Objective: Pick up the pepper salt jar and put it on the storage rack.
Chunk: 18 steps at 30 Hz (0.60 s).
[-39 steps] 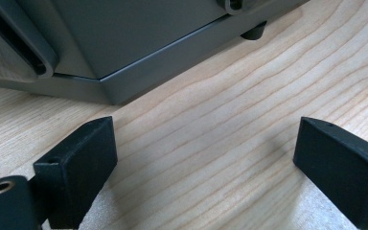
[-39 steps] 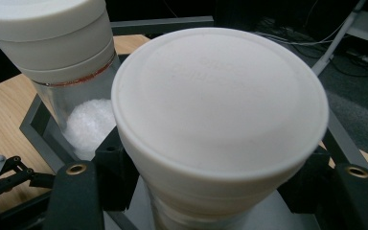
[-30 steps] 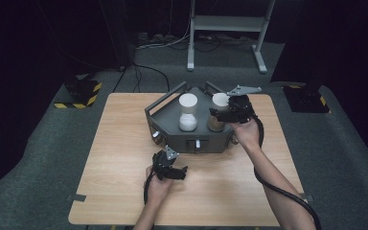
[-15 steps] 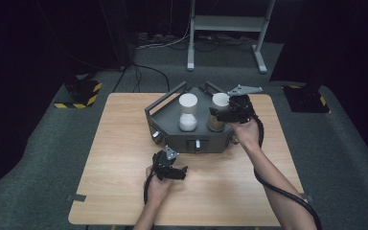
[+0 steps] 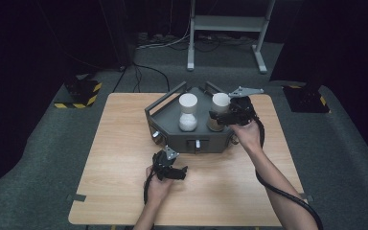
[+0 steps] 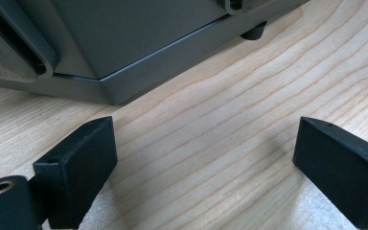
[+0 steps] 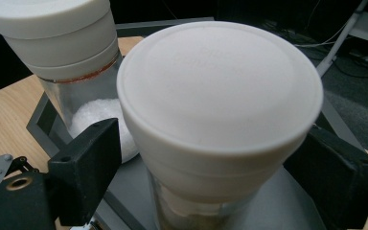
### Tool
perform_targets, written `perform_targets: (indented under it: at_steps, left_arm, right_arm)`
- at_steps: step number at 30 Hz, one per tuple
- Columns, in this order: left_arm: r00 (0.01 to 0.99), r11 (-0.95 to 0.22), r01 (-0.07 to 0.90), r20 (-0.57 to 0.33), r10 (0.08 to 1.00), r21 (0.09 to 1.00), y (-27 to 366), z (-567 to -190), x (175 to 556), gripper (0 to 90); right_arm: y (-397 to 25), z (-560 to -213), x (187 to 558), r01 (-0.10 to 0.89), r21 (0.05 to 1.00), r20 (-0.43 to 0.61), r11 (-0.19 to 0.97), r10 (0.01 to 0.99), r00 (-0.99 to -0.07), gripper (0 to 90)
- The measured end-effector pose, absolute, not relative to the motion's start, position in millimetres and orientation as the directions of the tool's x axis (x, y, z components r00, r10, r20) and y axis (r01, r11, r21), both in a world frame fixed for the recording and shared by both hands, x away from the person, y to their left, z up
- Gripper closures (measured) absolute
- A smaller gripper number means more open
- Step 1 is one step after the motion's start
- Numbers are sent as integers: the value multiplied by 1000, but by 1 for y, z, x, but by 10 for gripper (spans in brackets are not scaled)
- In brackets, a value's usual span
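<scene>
Right claw [image 7: 206,163] stays put around the near jar [image 7: 220,120] on the grey tray [image 5: 172,136], jaws straddling it below the lid, contact uncertain; nothing has shifted, so lifting probably waits. Left claw [image 5: 171,168] rests spread wide on the table [image 6: 230,143].
</scene>
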<state>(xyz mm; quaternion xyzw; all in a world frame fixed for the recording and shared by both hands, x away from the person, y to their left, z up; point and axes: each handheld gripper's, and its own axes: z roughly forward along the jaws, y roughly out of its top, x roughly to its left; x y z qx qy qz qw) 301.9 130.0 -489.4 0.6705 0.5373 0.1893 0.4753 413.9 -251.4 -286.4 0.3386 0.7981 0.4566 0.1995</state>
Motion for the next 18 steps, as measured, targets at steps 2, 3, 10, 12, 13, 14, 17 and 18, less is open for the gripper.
perform_targets:
  at_steps: [2, 3, 10, 12, 13, 14, 17, 18]
  left_arm:
    - [351, 29, 541, -257, 900, 841, 130, -489, 302, 79]
    - [352, 28, 541, -256, 900, 841, 130, -489, 302, 79]
    - [351, 30, 540, -257, 900, 841, 130, -489, 302, 79]
    - [351, 29, 540, -257, 901, 841, 130, -489, 302, 79]
    - [351, 29, 540, -256, 900, 841, 130, -489, 302, 79]
    - [351, 29, 540, -256, 901, 841, 130, -489, 302, 79]
    - [351, 29, 540, -257, 901, 841, 130, -489, 302, 79]
    - [351, 30, 540, -257, 901, 841, 130, -490, 302, 79]
  right_arm:
    - [-253, -287, 413, 356, 865, -8, 353, 719, -695, 135]
    - [-254, -287, 413, 356, 865, -7, 353, 718, -696, 135]
    - [-266, -292, 405, 351, 870, -2, 347, 714, -700, 138]
    - [-270, -294, 403, 350, 871, 0, 344, 713, -701, 139]
    - [-272, -295, 402, 351, 872, 2, 342, 714, -700, 140]
    - [-274, -295, 401, 351, 872, 2, 341, 714, -700, 140]
    - [-279, -298, 398, 354, 871, 3, 340, 717, -697, 142]
    - [-280, -299, 397, 355, 871, 5, 339, 718, -696, 142]
